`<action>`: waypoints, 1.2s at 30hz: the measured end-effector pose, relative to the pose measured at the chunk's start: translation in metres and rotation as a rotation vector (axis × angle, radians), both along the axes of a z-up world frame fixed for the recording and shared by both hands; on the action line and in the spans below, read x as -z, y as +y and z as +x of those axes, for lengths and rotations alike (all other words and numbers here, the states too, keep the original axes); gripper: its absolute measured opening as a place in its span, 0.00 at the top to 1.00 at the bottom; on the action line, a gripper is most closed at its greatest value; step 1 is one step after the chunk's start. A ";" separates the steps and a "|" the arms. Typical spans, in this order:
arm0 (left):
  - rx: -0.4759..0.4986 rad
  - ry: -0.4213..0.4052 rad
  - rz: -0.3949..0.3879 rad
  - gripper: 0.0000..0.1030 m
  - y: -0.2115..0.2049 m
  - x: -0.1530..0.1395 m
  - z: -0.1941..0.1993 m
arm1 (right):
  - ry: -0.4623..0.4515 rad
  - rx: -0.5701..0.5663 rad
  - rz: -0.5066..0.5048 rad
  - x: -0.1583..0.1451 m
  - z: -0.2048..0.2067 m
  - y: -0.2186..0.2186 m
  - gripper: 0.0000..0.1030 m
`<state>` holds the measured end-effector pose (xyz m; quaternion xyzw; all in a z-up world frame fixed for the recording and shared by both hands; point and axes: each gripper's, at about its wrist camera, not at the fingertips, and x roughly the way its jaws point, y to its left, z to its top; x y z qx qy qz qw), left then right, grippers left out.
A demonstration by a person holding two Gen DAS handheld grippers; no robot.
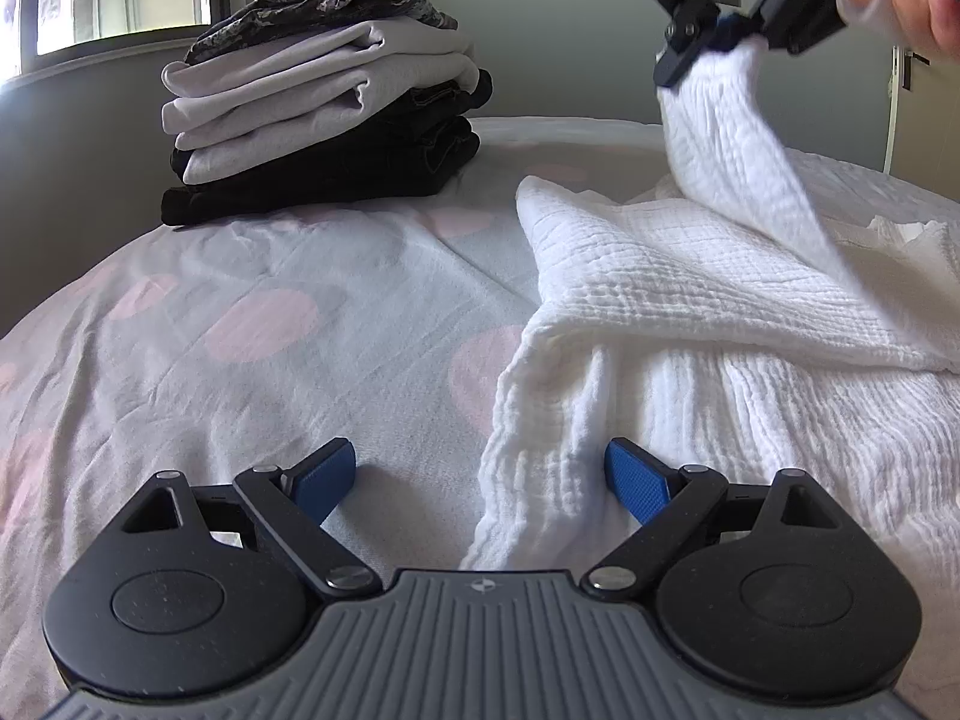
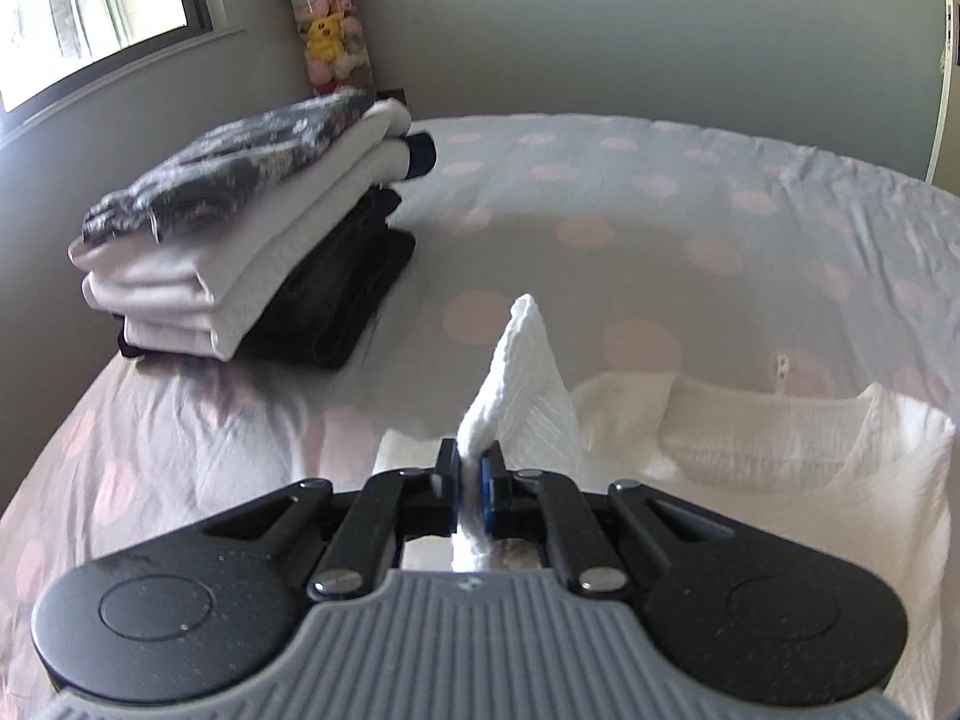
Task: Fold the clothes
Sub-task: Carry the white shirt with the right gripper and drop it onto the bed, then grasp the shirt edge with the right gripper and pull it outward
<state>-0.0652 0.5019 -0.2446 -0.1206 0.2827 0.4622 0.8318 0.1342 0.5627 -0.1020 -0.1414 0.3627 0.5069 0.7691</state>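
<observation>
White garment (image 1: 690,276) lies on the bed (image 1: 270,312); right gripper (image 2: 472,474) has its jaws pinched on a lifted corner, while left gripper (image 1: 480,480) jaws gape wide around its near edge.

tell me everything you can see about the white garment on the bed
The white garment is a crinkled, gauze-like cotton top, lying partly folded on the polka-dot bedsheet. The right wrist view shows its neckline and a short sleeve spread flat. One corner is lifted off the bed, pinched in the shut right gripper, so the cloth hangs in a taut fold. A strip of its near edge lies between the fingers of the open left gripper, not clamped. It lies apart from the folded stack.
</observation>
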 end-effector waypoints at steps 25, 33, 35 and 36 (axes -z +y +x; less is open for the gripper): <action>-0.002 0.012 -0.006 0.00 0.000 -0.002 0.001 | 0.075 0.164 0.078 0.020 0.093 -0.226 0.63; -0.002 0.013 -0.007 0.00 0.001 -0.001 0.001 | -0.047 0.189 0.001 0.056 0.112 -0.287 0.60; -0.002 0.013 -0.007 0.00 0.001 -0.001 0.002 | -0.108 0.114 -0.021 0.066 0.101 -0.280 0.52; -0.002 0.012 -0.007 0.00 0.001 -0.001 0.002 | -0.139 0.074 -0.031 0.071 0.095 -0.275 0.52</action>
